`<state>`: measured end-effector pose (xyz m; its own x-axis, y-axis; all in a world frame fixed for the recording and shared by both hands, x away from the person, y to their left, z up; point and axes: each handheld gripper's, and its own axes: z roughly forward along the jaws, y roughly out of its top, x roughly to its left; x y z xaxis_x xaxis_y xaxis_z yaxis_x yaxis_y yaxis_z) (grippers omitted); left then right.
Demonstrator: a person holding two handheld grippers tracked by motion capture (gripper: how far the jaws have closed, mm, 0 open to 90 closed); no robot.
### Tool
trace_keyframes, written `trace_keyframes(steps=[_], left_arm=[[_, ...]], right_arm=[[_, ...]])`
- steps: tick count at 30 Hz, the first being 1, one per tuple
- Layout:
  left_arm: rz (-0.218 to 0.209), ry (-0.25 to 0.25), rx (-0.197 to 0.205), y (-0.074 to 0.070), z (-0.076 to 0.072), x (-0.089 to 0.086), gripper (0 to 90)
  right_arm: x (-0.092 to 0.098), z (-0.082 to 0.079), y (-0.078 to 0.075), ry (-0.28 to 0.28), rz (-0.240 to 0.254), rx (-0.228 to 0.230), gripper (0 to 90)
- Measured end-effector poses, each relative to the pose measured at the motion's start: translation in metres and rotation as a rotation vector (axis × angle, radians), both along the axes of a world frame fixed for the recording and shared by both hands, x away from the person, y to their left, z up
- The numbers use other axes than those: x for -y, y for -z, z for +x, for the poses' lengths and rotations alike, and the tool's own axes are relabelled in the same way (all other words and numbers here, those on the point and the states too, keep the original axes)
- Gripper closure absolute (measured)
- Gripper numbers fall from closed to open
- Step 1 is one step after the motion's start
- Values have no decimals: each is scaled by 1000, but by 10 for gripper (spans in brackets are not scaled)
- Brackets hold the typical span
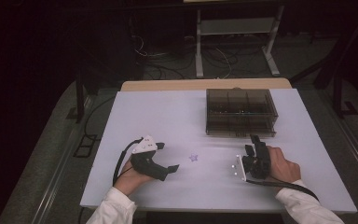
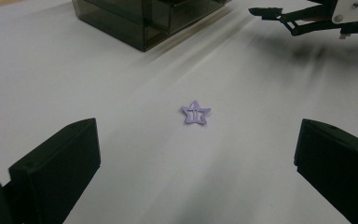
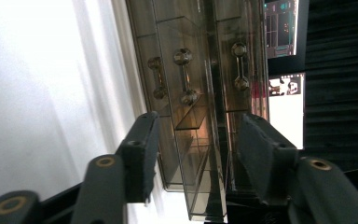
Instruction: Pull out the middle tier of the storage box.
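A small purple star-shaped hair clip [image 1: 194,157] [image 2: 196,114] lies flat on the white table [image 1: 168,116], between the two hands. My left gripper [image 1: 168,157] [image 2: 196,154] is open wide and points at the clip, which sits a short way ahead of its jaws and apart from them. A smoky transparent drawer box [image 1: 240,112] [image 3: 200,93] stands at the back right. My right gripper [image 1: 251,143] [image 3: 198,154], turned on its side, is open with nothing in it. It faces the box front close up, where dumbbell-shaped drawer handles [image 3: 184,74] show.
The right gripper [image 2: 307,16] appears at the far right of the left gripper view, with the box corner [image 2: 140,23] at the far left. Bare white tabletop surrounds the clip. Cables and a metal frame [image 1: 235,42] lie on the dark floor beyond the table.
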<state>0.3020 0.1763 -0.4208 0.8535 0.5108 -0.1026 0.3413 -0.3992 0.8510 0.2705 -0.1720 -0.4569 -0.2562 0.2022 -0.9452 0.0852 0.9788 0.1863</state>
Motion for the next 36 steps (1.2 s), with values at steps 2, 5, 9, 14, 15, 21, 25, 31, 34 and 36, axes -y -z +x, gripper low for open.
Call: trace_keyframes(steps=[2,5,9,14,15,21,25,31,34,36], left_arm=[[4,1,2,0,0,0,0],[5,2,0,0,0,0,0],[4,1,0,0,0,0,0],[2,2,0,1,0,0,0],[2,1,1,1,0,0,0],[2,0,0,1,0,0,0],[2,1,0,0,0,0,0],[3,0,3,0,0,0,0],[3,1,2,0,0,0,0],[3,1,3,0,0,0,0]], right_arm=[[0,1,0,2,9,-7,417],[-1,1,0,7,22,-14,376],[-1,1,-2,12,43,-11,311],[0,1,-4,28,88,-28,246],[0,1,-4,30,92,-32,228],[3,1,-7,48,146,-47,139],[6,1,-9,71,202,-49,50],[10,2,-11,88,283,-57,0],[12,2,-12,95,329,-80,0],[13,3,-12,99,368,-92,0]])
